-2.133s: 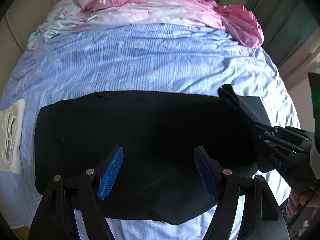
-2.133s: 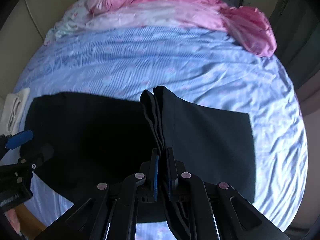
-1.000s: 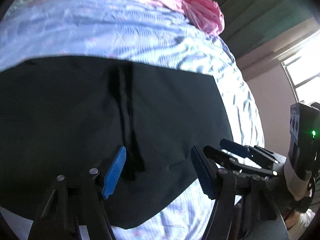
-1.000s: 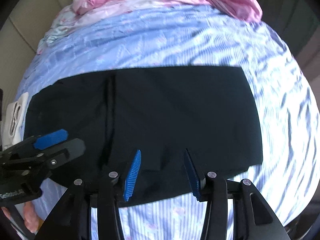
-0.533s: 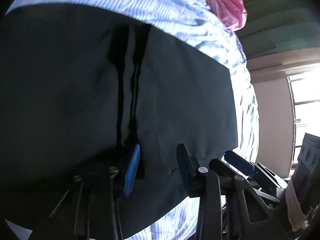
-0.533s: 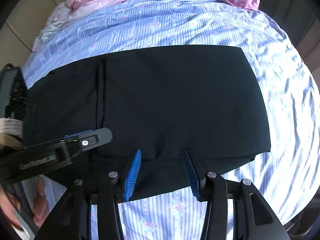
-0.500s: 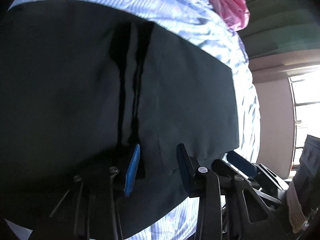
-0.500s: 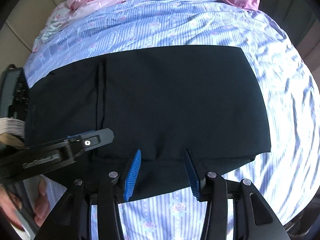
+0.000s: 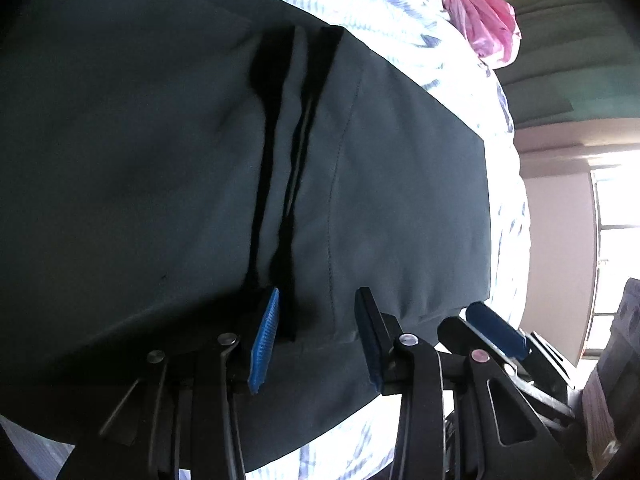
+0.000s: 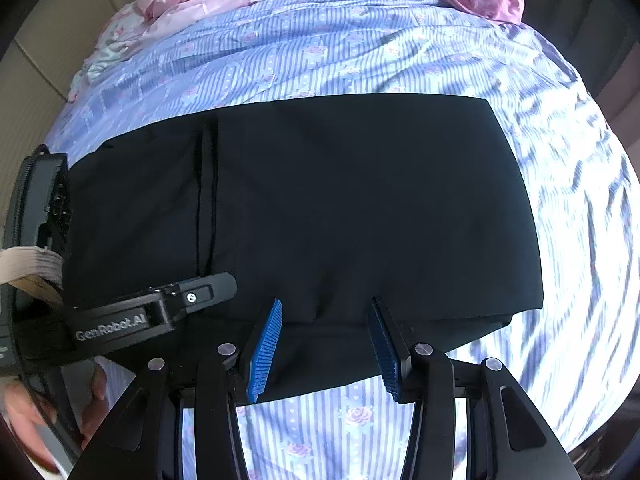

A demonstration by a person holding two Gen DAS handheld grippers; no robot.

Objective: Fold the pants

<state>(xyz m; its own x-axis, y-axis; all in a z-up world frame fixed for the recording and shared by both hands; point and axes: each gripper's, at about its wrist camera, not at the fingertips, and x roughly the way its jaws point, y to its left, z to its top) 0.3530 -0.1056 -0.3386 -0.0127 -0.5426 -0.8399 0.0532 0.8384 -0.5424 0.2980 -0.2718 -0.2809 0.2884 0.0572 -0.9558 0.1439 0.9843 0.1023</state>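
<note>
1. Dark folded fabric pants (image 10: 360, 200) lie flat on the blue striped floral bed sheet (image 10: 360, 48).
2. Left tongs (image 9: 316, 332) stand apart astride the cuff edges, pads not pressing; their jaws have just reopened slightly. Right tongs (image 10: 326, 340) hover open at the near hem.
3. Both should pinch all layers squarely before lifting.
4. Two seconds ago the right tongs held the cuffs aloft.

Black pants (image 10: 360, 208) lie flat on the bed, folded over into a wide rectangle with 1 layer on top of another. The right end and far edge are straight. A vertical ridge of bunched folds (image 9: 288, 168) runs across the stack left of centre. The lower layer sticks out along the near edge.
</note>
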